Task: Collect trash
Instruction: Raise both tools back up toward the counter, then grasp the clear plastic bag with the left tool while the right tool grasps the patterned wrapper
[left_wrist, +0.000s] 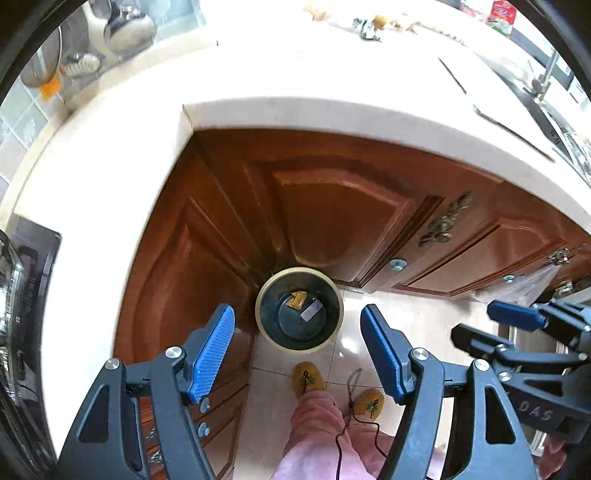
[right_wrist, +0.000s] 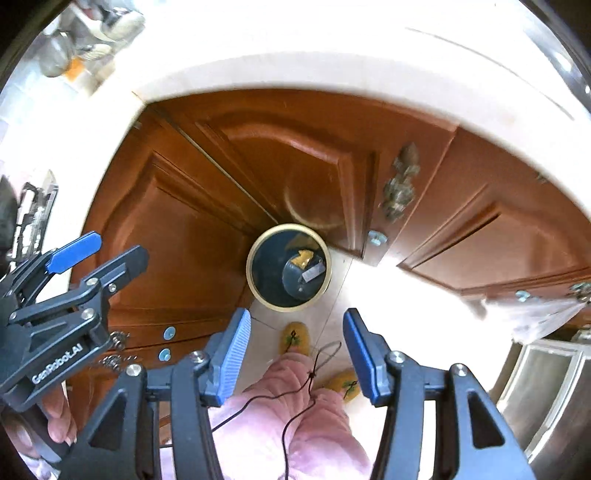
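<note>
Both my grippers, left (left_wrist: 297, 349) & right (right_wrist: 295, 350), hang agape w/ nothing between the pads, above the bin (left_wrist: 299, 309) on the pale tile floor (left_wrist: 384, 314), bin tucked vs. the brown cabinet corner (left_wrist: 236, 206) under the cream counter (left_wrist: 295, 74), w/ yellow scrap (left_wrist: 297, 299) & grey strip (left_wrist: 309, 313) inside.

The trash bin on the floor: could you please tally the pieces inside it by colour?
Yellow pieces: 1, a crumpled wrapper lying in the trash bin
Silver-grey pieces: 1, a flat strip beside it
Total: 2
</note>
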